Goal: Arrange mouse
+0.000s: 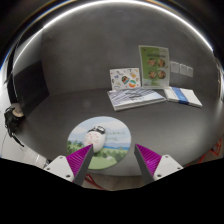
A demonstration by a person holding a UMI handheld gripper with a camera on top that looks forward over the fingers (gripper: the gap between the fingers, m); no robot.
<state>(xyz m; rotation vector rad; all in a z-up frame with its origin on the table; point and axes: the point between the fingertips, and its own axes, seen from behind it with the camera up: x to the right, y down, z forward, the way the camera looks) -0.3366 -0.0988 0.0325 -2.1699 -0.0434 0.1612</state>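
Gripper (pixel 112 160) open above dark table (pixel 60 115).

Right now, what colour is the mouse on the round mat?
White, seen in the gripper view: the mouse sits on the round mat, just ahead of the open gripper.

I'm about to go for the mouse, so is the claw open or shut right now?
Open. The claw has a wide gap between its fingers, nothing in it; the mouse sits on its round pad just ahead.
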